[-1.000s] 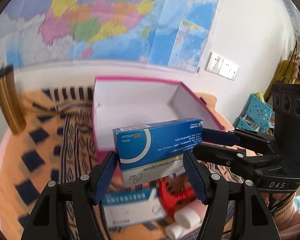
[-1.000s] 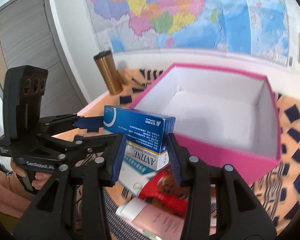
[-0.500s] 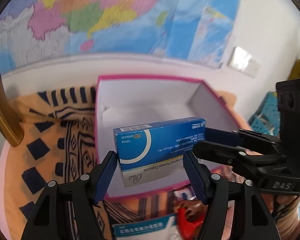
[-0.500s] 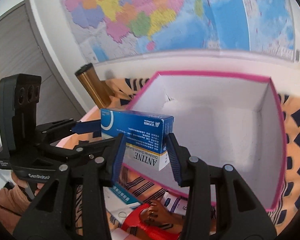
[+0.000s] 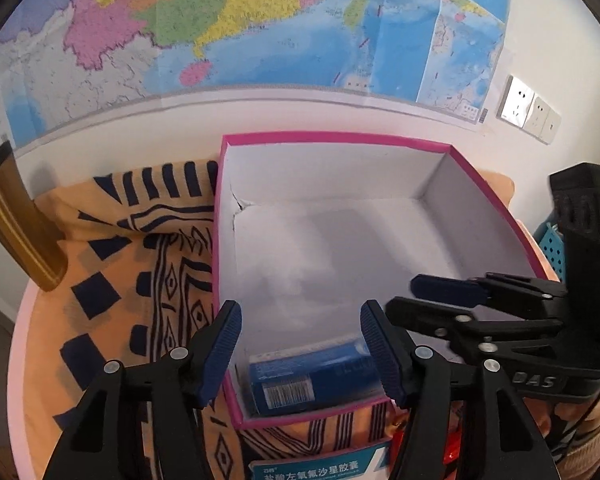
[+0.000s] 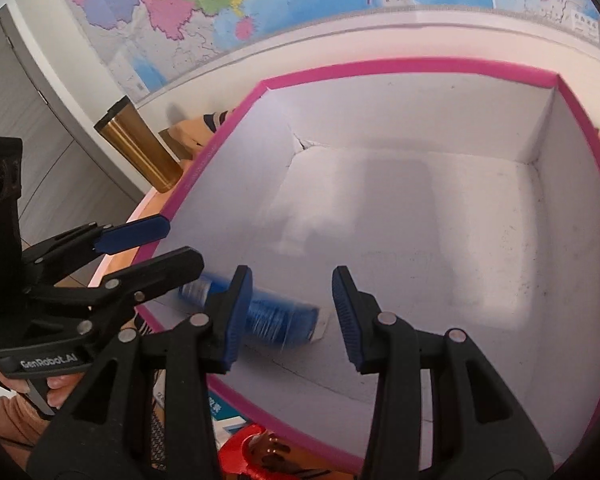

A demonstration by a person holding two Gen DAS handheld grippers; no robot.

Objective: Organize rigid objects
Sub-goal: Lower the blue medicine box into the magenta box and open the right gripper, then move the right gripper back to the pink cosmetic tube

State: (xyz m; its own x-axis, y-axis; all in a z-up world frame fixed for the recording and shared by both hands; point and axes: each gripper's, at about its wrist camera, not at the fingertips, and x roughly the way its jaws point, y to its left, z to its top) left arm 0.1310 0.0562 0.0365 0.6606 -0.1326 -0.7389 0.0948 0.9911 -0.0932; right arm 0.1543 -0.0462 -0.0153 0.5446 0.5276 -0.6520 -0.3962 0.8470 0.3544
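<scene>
A blue medicine box (image 5: 312,376) lies in the near corner of the pink-rimmed white box (image 5: 340,138); it also shows, blurred, in the right wrist view (image 6: 276,318). My left gripper (image 5: 300,346) is open and empty just above it. My right gripper (image 6: 292,314) is open and empty over the pink box's (image 6: 400,66) near edge. The right gripper shows in the left wrist view (image 5: 432,300), and the left gripper shows in the right wrist view (image 6: 164,244).
A gold tumbler (image 5: 16,224) stands at the left on the orange patterned cloth (image 5: 112,280). Another medicine box (image 5: 316,466) and a red object (image 6: 256,458) lie in front of the pink box. The wall with a map is close behind.
Both grippers held the blue medicine box and carried it over the pink box. Both have opened and the box has dropped into the near corner.
</scene>
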